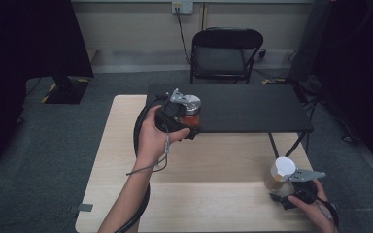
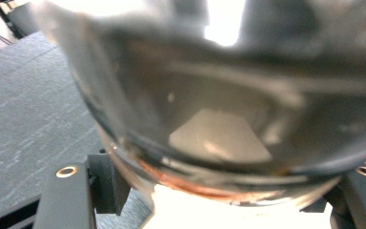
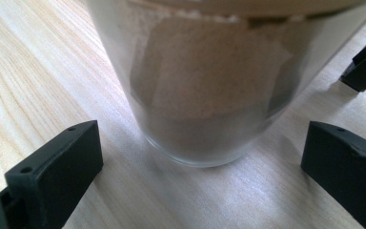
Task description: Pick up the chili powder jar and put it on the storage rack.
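Note:
A glass jar with a silver lid [image 1: 192,103] and orange-red contents is held in the air at the front left corner of a black raised shelf [image 1: 252,114]. My left gripper [image 1: 184,124] is shut on it. In the left gripper view the jar [image 2: 219,129] sits tilted and very close, and the gripper [image 2: 226,186] presses on both its sides. A second jar with a white lid [image 1: 282,170] and brown contents stands on the wooden table [image 1: 213,165] at the front right. My right gripper [image 1: 278,191] is open around its base [image 3: 205,95], with a gap on each side.
The black shelf stands on thin legs over the far half of the table. A black folding chair [image 1: 226,53] stands behind it. A black cable [image 1: 138,131] loops from the left gripper down past the forearm. Grey carpet surrounds the table.

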`<state>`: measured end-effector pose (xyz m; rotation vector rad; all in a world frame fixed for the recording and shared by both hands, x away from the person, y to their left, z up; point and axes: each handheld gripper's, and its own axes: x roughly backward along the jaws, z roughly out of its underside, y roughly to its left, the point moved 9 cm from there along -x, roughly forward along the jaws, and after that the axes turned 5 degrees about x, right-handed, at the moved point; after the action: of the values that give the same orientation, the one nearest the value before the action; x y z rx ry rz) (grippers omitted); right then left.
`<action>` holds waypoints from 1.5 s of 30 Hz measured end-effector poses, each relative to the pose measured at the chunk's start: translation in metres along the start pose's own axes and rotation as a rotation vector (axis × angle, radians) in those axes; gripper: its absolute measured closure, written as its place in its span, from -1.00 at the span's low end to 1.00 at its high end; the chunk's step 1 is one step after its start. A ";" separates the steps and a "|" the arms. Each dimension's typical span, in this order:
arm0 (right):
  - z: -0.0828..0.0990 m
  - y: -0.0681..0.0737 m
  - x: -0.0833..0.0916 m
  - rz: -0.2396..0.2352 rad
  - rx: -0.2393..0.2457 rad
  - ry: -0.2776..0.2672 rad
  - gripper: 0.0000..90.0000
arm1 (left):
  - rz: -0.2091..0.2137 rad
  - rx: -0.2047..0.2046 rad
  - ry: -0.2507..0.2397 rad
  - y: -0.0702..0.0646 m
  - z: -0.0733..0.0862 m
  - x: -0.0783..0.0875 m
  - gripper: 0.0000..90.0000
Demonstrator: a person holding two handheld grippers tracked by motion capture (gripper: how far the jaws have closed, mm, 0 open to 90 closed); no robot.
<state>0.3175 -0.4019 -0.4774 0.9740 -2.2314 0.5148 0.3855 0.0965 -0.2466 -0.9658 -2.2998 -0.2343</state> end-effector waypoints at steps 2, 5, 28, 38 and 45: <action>0.000 0.000 0.000 0.000 0.000 0.000 -1.00 | -0.008 0.005 -0.001 0.001 -0.001 -0.002 -0.32; 0.000 0.000 0.000 0.000 0.001 0.000 -1.00 | -0.018 0.016 -0.001 0.003 -0.001 -0.005 -0.32; 0.000 0.000 0.000 -0.002 0.001 0.000 -1.00 | -0.080 0.053 -0.032 0.005 -0.004 -0.027 -0.32; 0.000 0.000 0.000 -0.002 0.001 0.000 -1.00 | -0.110 0.081 -0.044 0.004 -0.007 -0.034 -0.33; 0.000 0.000 0.000 -0.002 0.001 0.000 -1.00 | -0.130 0.098 -0.057 0.001 -0.007 -0.039 -0.33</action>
<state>0.3174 -0.4018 -0.4774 0.9771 -2.2303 0.5150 0.4100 0.0721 -0.2651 -0.7845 -2.4059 -0.1481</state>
